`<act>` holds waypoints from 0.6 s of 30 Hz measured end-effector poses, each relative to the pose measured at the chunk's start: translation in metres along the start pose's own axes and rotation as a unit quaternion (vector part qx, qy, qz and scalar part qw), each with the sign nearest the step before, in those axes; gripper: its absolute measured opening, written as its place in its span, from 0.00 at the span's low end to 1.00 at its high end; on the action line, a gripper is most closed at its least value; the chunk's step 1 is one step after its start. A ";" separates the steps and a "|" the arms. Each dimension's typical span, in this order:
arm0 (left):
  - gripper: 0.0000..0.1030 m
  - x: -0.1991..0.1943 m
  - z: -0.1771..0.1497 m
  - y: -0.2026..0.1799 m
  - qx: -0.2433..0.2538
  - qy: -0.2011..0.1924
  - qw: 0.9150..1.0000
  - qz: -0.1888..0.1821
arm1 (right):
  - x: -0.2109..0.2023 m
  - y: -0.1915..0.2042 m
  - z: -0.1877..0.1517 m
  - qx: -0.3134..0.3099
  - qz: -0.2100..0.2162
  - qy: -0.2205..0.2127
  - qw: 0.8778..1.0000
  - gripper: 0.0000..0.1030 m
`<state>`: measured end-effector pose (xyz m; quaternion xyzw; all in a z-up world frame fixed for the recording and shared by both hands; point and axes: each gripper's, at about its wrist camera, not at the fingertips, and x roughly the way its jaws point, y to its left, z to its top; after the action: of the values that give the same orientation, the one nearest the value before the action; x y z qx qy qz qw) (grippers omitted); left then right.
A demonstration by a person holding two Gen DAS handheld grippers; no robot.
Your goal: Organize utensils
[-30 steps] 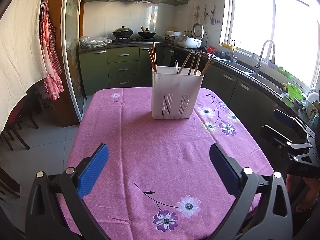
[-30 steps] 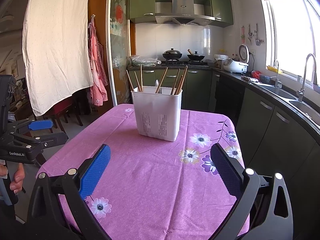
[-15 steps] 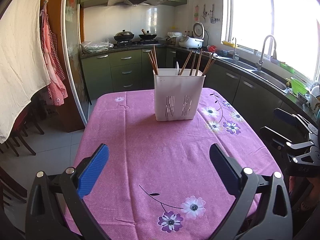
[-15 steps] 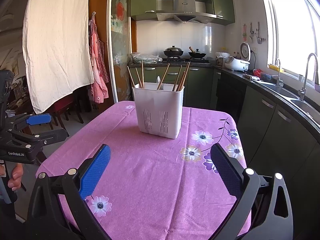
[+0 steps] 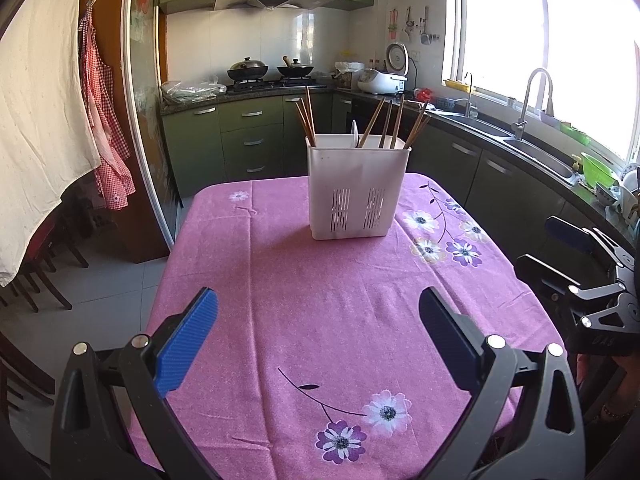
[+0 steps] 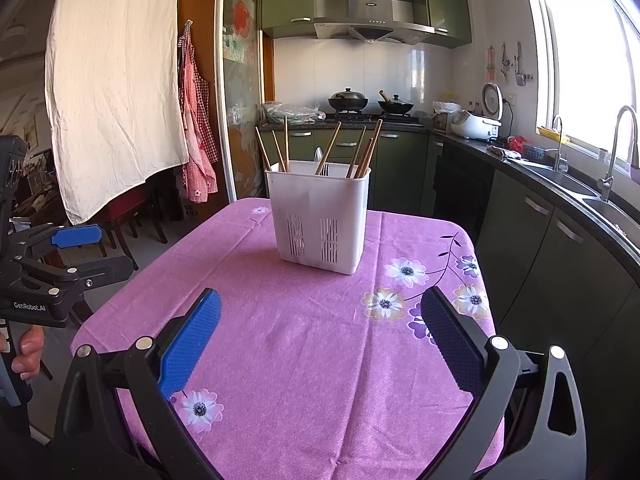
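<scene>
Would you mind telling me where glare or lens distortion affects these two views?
Left wrist view: the window is blown out white, and the door frame bows from fisheye. Right wrist view: the window glares less, the white holder stays sharp, and the counter edge curves.

table (image 5: 280, 320): centre, kitchen behind it
holder (image 5: 357, 192): on table, far half, upright
chopsticks (image 5: 306, 118): in holder, leaning out at left and right ends
spoon (image 5: 354, 134): in holder, between chopstick groups
left gripper (image 5: 318, 334): over near table edge, facing holder
right gripper (image 6: 320, 336): same, right of the left one
sink (image 5: 532, 152): right, under window
stove (image 5: 272, 80): behind holder
</scene>
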<state>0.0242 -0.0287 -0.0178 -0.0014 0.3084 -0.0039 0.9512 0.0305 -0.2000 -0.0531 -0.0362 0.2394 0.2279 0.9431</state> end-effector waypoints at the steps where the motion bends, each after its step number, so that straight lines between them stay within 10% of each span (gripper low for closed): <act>1: 0.93 0.000 0.000 0.000 0.000 0.000 1.000 0.000 | 0.000 0.000 0.000 0.000 0.000 0.000 1.000 0.96; 18: 0.93 0.002 0.000 0.000 0.000 0.004 1.000 -0.005 | 0.004 0.001 -0.002 -0.002 0.001 0.005 1.000 0.96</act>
<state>0.0255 -0.0289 -0.0189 -0.0026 0.3119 -0.0089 0.9501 0.0326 -0.1980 -0.0573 -0.0389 0.2435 0.2295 0.9415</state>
